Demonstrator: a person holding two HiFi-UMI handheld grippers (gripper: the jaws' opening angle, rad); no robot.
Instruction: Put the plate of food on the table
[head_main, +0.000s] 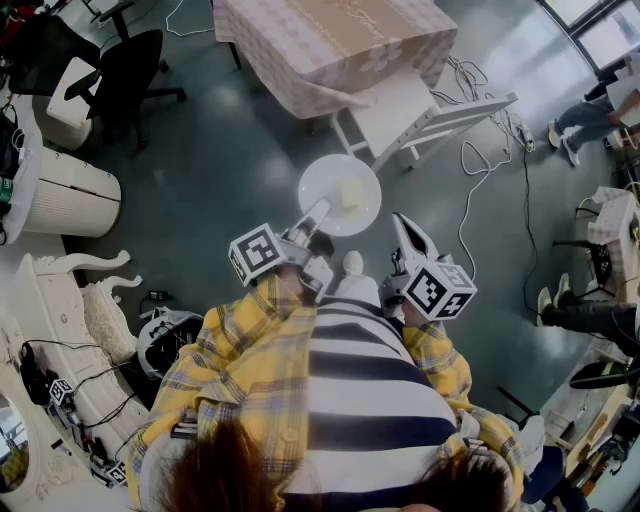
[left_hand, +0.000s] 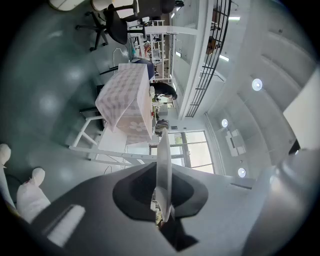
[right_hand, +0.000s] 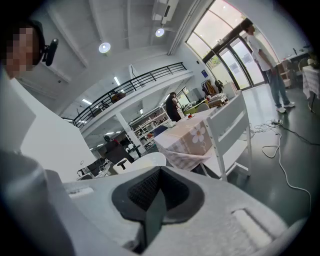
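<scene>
Grey polished floor (head_main: 230, 150) fills most of the head view. A white ribbed bin (head_main: 65, 192) and a black office chair (head_main: 130, 65) sit at the far left, well away from where I need to go. My left gripper (head_main: 318, 212) is pinched on the near rim of the white plate (head_main: 335, 180) and carries it flat, I judge so that the pale block of food (head_main: 350, 193) won't slide. In the left gripper view the rim runs edge-on between the pads. The plate hangs over bare floor, short of the cloth-covered table (head_main: 330, 40). A white chair (head_main: 425, 115) stands just beside the table's near right corner, so the near edge to the left of it looks like the open way in. My right gripper (head_main: 408, 232) has its jaws pressed together on nothing and sits idle beside the plate. Cables (head_main: 470, 190) trail across the floor further right, and I'd steer clear of them.
</scene>
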